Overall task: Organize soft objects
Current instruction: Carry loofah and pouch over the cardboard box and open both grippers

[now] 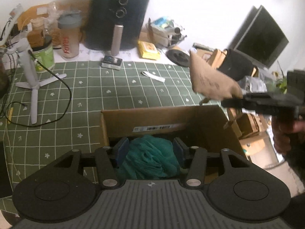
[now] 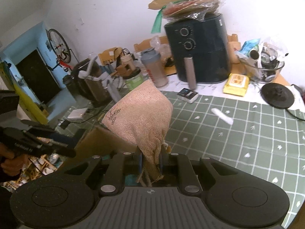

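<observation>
1. Left wrist view, surface: a green tablecloth [image 1: 95,87] with a white grid and small white motifs covers the near table; a bare white strip runs along the far edge against a white wall.
2. Left wrist view, task items: an open cardboard box [image 1: 162,120] sits at the near right of the cloth, a barcode label on its inner far wall, the print too small to read. A teal cloth [image 1: 150,156] lies bunched inside it.
3. Left wrist view, left gripper [image 1: 150,148]: jaws spread wide, one blue pad on either side of the teal cloth; whether they touch it cannot be told.
4. Left wrist view, far items: black air fryer [image 1: 118,17], a shaker bottle [image 1: 68,38] with red lettering, only partly legible, a yellow packet [image 1: 148,50], a white tripod [image 1: 30,72], a dark monitor [image 1: 261,38] at far right.
5. Left wrist view, right side: the right gripper [image 1: 234,98] holds a tan burlap pouch [image 1: 209,78] above the box's far right corner.
6. Right wrist view, right gripper [image 2: 150,162]: jaws narrow, clamped on the neck of the burlap pouch [image 2: 141,114], which stands up from the fingers and bears a small black line drawing.
7. Right wrist view, room: a blue doorway [image 2: 36,70] and a hung bicycle [image 2: 59,45] at far left; air fryer [image 2: 200,51] with two dials; glass bowl [image 2: 266,70] of clutter at far right.
</observation>
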Demonstrator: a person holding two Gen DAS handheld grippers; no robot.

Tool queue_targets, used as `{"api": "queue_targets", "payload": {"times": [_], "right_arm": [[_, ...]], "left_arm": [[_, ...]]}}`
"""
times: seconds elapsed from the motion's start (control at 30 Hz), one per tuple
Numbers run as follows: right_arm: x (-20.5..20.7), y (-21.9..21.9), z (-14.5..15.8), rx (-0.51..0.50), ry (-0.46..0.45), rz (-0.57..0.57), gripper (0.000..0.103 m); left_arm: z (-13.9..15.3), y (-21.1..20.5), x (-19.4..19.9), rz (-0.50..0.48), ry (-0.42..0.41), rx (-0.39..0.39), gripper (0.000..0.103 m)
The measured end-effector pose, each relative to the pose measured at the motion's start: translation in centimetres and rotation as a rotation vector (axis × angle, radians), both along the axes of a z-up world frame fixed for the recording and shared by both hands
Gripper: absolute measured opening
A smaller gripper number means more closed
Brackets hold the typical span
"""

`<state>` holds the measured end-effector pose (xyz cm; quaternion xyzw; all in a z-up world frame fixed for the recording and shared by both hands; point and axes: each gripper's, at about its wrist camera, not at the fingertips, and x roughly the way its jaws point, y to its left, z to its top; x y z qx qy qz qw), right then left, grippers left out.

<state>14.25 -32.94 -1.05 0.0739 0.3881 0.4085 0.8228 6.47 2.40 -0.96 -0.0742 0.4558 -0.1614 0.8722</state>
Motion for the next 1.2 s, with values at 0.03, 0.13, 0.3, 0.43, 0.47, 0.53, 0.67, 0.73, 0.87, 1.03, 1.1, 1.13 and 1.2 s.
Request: {"api": "queue_targets", "payload": {"times": [0.03, 0.13, 0.3, 0.43, 0.47, 0.53, 0.67, 0.73, 0.87, 1.03, 1.1, 1.13, 1.2], "right_arm": [[-0.3, 0.1, 0.1, 0.003, -0.002, 0.005, 0.018], [-1.1, 0.3, 0.7, 0.013, -0.011, 0.025, 0.019], [-2.0, 0.6, 1.5, 0.012, -0.033, 0.066, 0.019], [-2.8, 1.5, 0.8, -0.032, -0.010, 0.135, 0.044], [-3.0, 1.9, 0.5, -0.064, -0.001, 0.155, 0.067], [-3.7, 2.5, -0.3, -0.116, 0.002, 0.178, 0.092], [-4.8, 2.9, -1.1, -0.154, 0.010, 0.173, 0.101], [-5.3, 2.9, -1.3, -0.169, 0.009, 0.160, 0.103], [-5.7, 2.7, -1.5, -0.189, 0.012, 0.142, 0.103], [-5.7, 2.1, -1.3, -0.226, -0.008, 0.069, 0.103], [-5.7, 1.6, -1.3, -0.237, -0.014, 0.033, 0.103], [-5.6, 1.5, -1.4, -0.242, -0.013, 0.019, 0.103], [-5.7, 1.1, -1.6, -0.250, -0.015, -0.004, 0.103]], "left_arm": [[0.1, 0.1, -0.1, 0.007, -0.006, -0.002, 0.050], [0.4, 0.2, -0.5, 0.022, -0.016, 0.011, 0.050], [0.8, 0.4, -0.9, 0.046, -0.028, 0.020, 0.050], [0.7, 0.4, -1.5, 0.064, -0.027, 0.036, 0.050], [0.7, 0.4, -1.7, 0.068, -0.025, 0.039, 0.050], [0.6, 0.4, -2.0, 0.078, -0.019, 0.048, 0.050], [0.6, 0.3, -2.9, 0.100, -0.008, 0.057, 0.050], [0.6, 0.3, -3.2, 0.114, -0.003, 0.058, 0.050], [0.6, 0.0, -3.4, 0.134, 0.010, 0.069, 0.050], [0.0, -1.0, -2.6, 0.098, 0.062, 0.146, 0.050], [-0.1, -1.4, -2.6, 0.088, 0.066, 0.159, 0.050], [-0.2, -1.5, -2.5, 0.083, 0.069, 0.156, 0.050], [-0.2, -1.8, -2.5, 0.078, 0.076, 0.155, 0.050]]}}
